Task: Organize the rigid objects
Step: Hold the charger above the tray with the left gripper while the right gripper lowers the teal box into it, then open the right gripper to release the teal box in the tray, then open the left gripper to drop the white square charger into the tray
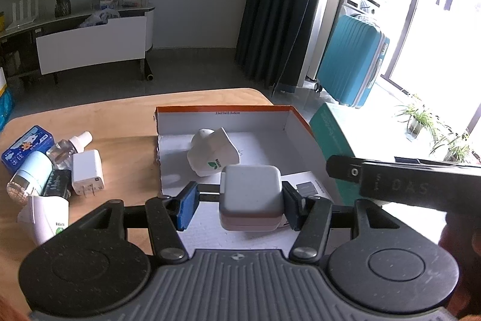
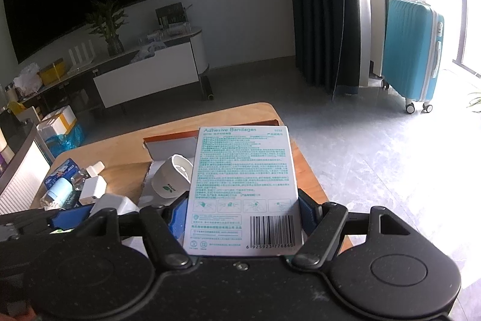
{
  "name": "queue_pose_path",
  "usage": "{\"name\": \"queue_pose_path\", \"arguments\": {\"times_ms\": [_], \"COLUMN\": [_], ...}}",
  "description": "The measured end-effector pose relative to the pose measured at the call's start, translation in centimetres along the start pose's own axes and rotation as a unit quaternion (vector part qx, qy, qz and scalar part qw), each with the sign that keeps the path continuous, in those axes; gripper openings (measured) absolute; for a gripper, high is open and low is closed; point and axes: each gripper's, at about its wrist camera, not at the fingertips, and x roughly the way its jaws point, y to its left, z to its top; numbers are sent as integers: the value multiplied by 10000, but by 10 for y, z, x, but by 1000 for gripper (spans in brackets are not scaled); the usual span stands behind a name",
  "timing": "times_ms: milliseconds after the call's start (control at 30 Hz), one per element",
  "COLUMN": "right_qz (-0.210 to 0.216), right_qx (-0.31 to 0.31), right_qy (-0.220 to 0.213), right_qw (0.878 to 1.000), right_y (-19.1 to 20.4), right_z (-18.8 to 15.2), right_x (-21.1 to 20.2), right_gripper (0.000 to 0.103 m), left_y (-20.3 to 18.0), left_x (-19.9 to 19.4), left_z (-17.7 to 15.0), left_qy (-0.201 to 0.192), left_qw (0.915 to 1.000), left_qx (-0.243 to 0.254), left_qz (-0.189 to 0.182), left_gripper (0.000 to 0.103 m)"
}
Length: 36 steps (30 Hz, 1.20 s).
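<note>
White square charger block (image 1: 251,197) sits between my left gripper (image 1: 240,206) pads, both blue pads (image 1: 188,208) pressing its sides, so left is clamped on it, held over the near edge of the orange-rimmed cardboard box (image 1: 222,109). Inside the box at 12 o'clock from the block: a white tilted container with a green leaf logo (image 1: 213,154); a flat white card (image 1: 306,185) lies at 2 o'clock on the box floor. Right gripper (image 2: 242,215) is closed on the adhesive bandages box (image 2: 243,185), printed back face up, barcode toward the camera, blue pads on both long edges; it hangs over the right part of the cardboard box. From the left wrist view I see that same bandage box as a green edge at 2 o'clock, with the right gripper's black finger crossing in front at 3 o'clock. Still out on the wooden table (image 1: 120,113), at 9 to 10 o'clock: white wall plug (image 1: 88,170), clear bottle with white cap (image 1: 70,146), blue tin (image 1: 27,148), pale blue cylinder (image 1: 31,173), small dark pack (image 1: 58,182), second white leaf-logo container (image 1: 45,218) at 8 o'clock. These sit close together, several touching.
</note>
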Motion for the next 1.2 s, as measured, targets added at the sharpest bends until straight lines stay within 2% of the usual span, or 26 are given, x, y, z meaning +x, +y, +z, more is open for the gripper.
{"name": "queue_pose_path", "arguments": {"times_ms": [367,467,533,700,967,1067,1200], "right_qz": [-15,53,-65,-126,-186,-189,-135], "right_qx": [-116,-215,-220,-25,26,-9,-15], "right_qy": [194,12,-123,-438,-511,-546,-556], "right_qw": [9997,9998,9997,9990,9985,9983,9984], "right_y": [3,4,3,-9,-22,-20,-17], "right_z": [18,26,29,30,21,19,17], "right_x": [48,59,62,40,4,-4,-12], "right_gripper": [84,84,87,87,87,87,87], "left_y": [5,5,4,4,-5,-5,-2], "left_x": [10,12,14,16,35,45,41], "left_z": [2,3,4,5,8,10,9], "left_qy": [85,106,121,125,272,420,424], "left_qw": [9999,9999,9999,9999,9996,9991,9990], "left_qx": [-31,-50,-44,-15,40,-13,-87], "left_qz": [43,65,63,37,19,18,67], "left_gripper": [58,58,58,58,59,63,66]}}
